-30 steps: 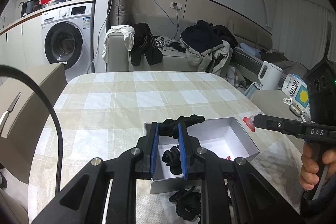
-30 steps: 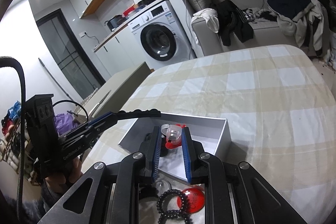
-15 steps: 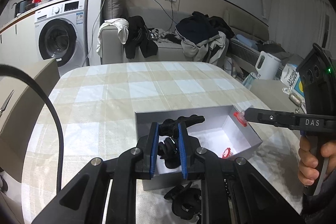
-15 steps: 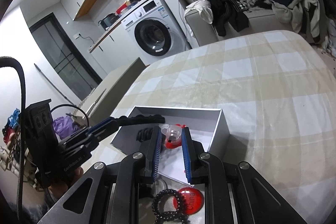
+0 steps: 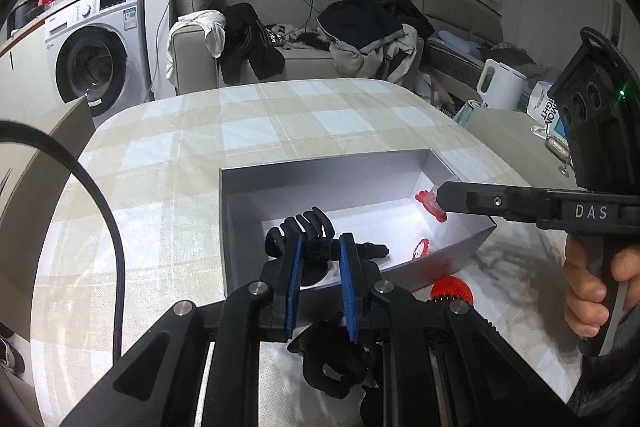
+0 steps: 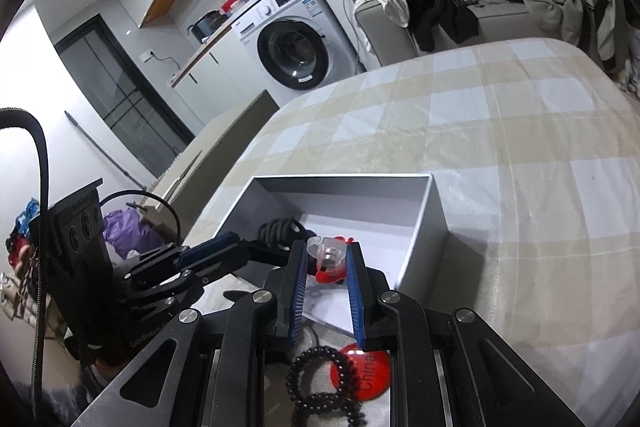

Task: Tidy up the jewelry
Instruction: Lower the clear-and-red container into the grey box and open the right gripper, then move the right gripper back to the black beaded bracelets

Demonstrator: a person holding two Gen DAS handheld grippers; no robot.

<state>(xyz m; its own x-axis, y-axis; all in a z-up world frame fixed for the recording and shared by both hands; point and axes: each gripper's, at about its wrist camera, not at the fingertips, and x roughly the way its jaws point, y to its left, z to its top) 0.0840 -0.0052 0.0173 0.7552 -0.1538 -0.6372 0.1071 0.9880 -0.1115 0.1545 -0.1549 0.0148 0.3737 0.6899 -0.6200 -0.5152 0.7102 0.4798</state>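
The left gripper (image 5: 319, 251) is pinching a black toothed plastic hair claw (image 5: 308, 227) over the near-left corner of the shallow grey cardboard box (image 5: 320, 179), while the right gripper (image 6: 326, 259) is clamping a clear-and-red glossy clip (image 6: 326, 253) above the box's right end. Either piece could slip or snag (hard, smooth plastic against ribbed blue pads) and drop outside the thin wall. A black beaded bracelet (image 6: 320, 379) and a red glossy disc (image 6: 362, 373) are lying on the checked tablecloth (image 6: 500, 131) before the box's near edge.

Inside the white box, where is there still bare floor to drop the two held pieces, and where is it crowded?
The white box has bare floor along its far wall and middle. The near left corner is crowded: a black hair clip under the left claw. A small red piece lies by the near wall, below the right claw.
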